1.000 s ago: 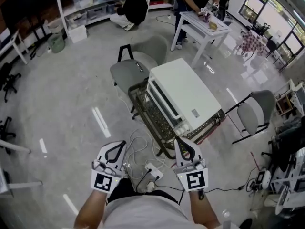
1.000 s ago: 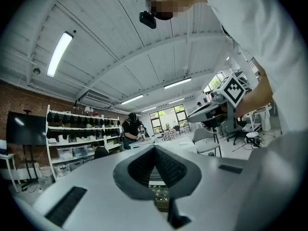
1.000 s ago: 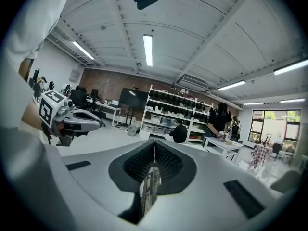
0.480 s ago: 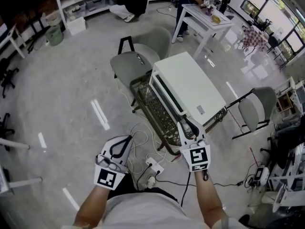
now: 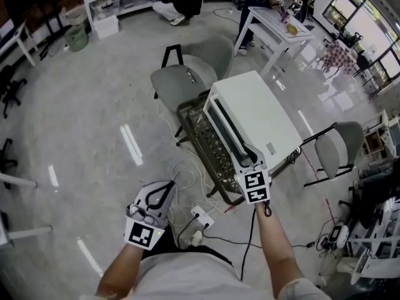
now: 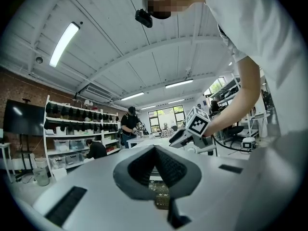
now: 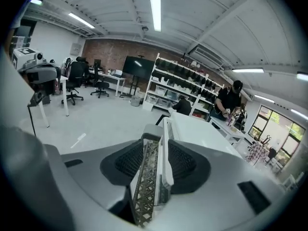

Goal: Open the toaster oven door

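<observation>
The white toaster oven [image 5: 256, 120] stands on a metal mesh table [image 5: 203, 149], its door [image 5: 224, 130] closed and facing left in the head view. My right gripper [image 5: 245, 159] is at the near end of the oven's front. Its jaws have just been opening and stand open. In the right gripper view the right gripper [image 7: 156, 138] has the oven's front edge [image 7: 166, 143] and the mesh table's rim [image 7: 147, 182] in line between its jaws, with no pad pressing on them. My left gripper [image 5: 166, 186] hangs low at the left, shut and empty.
Grey chairs [image 5: 181, 80] [image 5: 334, 149] stand behind and to the right of the oven's table. A power strip [image 5: 201, 220] and cables lie on the floor by my feet. Further back are a white table [image 5: 275, 27], shelves and people.
My right gripper has reached forward and down from beside my body to the near end of the oven's front. The left gripper has barely moved.
</observation>
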### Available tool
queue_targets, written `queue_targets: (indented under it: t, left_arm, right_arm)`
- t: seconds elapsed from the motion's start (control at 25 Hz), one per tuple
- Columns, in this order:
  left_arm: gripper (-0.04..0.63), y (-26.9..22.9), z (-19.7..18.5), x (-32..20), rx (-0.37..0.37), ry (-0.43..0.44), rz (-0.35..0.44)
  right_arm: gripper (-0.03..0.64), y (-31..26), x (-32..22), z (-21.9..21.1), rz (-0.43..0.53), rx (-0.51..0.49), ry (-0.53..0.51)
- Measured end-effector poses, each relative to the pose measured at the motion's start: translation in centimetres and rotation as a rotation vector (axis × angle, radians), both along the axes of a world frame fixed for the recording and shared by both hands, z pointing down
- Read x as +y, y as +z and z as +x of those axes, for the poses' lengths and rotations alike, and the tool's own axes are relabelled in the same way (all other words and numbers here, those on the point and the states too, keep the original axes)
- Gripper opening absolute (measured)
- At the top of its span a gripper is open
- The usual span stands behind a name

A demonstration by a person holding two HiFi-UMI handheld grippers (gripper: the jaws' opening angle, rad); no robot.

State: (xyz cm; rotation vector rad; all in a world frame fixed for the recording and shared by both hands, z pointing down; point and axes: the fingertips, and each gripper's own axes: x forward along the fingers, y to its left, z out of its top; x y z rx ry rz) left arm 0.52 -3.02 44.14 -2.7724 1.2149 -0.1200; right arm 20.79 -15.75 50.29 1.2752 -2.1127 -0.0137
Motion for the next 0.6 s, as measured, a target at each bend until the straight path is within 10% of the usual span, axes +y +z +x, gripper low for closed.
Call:
queue_targets:
  t: [0.6]
  left_arm:
    - [0.017,1.3,-2.4,-0.8,-0.003,0.014,-0.030]
  right_arm:
    - [0.207,3.8,-4.4,0.0,-0.126,0.130,0.059]
